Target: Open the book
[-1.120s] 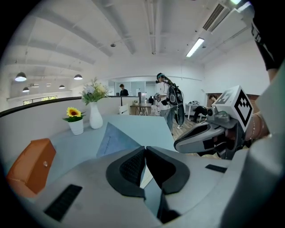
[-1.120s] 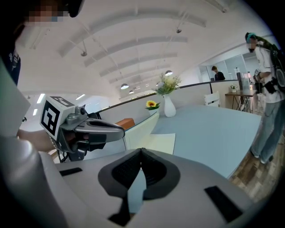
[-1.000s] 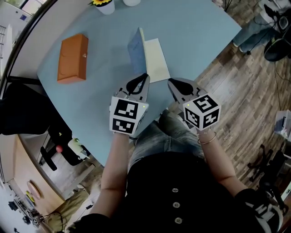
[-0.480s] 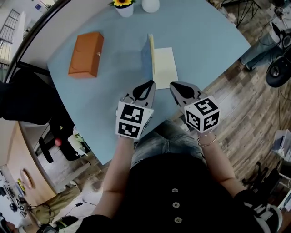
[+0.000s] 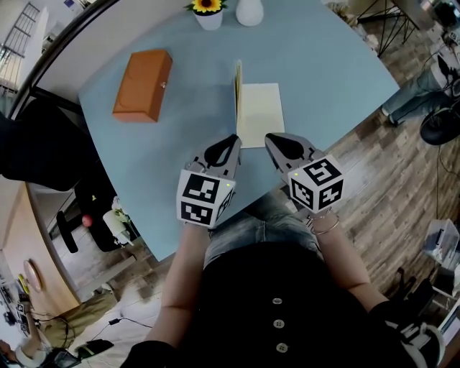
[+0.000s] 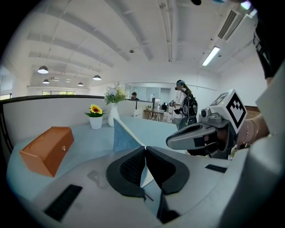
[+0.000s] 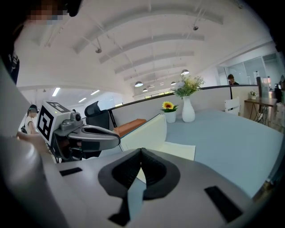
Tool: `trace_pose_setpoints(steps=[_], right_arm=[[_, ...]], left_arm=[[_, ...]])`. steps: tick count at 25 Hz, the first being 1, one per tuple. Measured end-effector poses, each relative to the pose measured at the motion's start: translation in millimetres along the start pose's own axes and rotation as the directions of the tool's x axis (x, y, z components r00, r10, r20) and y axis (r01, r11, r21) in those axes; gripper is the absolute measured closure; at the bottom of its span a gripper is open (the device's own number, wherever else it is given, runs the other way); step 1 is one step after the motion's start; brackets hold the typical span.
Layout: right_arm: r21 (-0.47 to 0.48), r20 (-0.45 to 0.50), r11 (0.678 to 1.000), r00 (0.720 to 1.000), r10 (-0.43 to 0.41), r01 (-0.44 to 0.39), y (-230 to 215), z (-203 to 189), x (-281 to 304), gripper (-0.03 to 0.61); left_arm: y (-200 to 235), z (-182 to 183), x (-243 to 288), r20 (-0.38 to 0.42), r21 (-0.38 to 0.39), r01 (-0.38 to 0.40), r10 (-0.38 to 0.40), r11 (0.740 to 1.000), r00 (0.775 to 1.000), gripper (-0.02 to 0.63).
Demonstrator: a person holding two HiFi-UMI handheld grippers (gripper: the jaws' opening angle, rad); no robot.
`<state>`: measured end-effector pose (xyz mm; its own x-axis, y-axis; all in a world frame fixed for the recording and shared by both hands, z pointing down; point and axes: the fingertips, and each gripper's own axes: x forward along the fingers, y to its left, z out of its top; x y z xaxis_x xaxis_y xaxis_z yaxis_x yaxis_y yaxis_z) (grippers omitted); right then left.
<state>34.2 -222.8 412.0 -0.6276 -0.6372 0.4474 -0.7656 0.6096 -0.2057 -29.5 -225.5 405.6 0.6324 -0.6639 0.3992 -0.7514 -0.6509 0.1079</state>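
The book's cover [image 5: 236, 93], pinched at its near corner in the left claw [image 5: 235, 138], swung up from a lean that showed its broad blue face until it stood almost edge-on in the head view. The sunflower pot [image 5: 209, 13] and white vase [image 5: 249, 11] came further into view.

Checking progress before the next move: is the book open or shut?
Partly open. On the book, the blue cover stands roughly upright and a cream page lies flat, exposed beside it.
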Motion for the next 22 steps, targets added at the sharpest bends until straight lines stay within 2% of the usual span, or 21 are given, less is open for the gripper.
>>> trace_pose_setpoints(steps=[4,22], right_arm=[[-0.016,-0.009,1.000,1.000,0.015,-0.016,2.9,3.1,4.3,0.577],[-0.047,-0.049,0.996,0.996,0.079,-0.081,24.2,3.5,23.5,0.577]], left_arm=[[3.6,-1.2,-3.2,0.014,-0.055,-0.006,0.007,0.998,1.000,0.595],[42.9,-23.1,-29.6,0.003,-0.153,-0.124,0.126,0.980,0.992,0.595]])
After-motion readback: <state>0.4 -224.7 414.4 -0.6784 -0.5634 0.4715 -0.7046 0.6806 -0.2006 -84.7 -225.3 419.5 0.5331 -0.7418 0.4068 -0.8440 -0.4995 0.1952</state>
